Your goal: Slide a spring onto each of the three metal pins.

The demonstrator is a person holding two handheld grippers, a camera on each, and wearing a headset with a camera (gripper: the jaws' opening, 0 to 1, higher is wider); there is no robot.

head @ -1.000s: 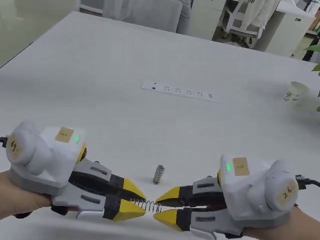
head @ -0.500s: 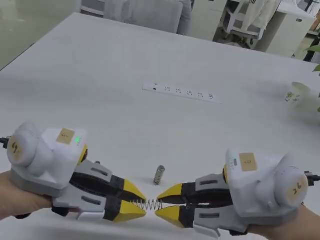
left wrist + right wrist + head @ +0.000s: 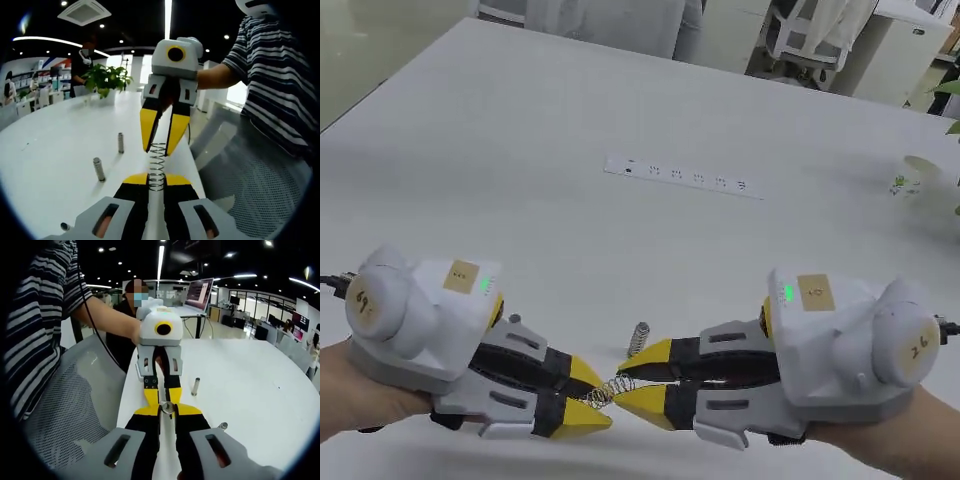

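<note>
Pinches one end of the spring (image 3: 610, 388) in the nearly closed fingers of the left gripper (image 3: 588, 402), low over the white bench (image 3: 570, 110). Shows a metal pin (image 3: 638, 340) upright on the bench just behind the spring. Brackets the spring's other end with the right gripper (image 3: 638, 384), tip to tip with the left, fingers slightly apart; cannot tell whether gripping.

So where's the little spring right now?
In the head view, the thin metal coil spring is low in the middle, pinched by the left tool and reaching the right tool, with a small upright metal pin just behind.
</note>
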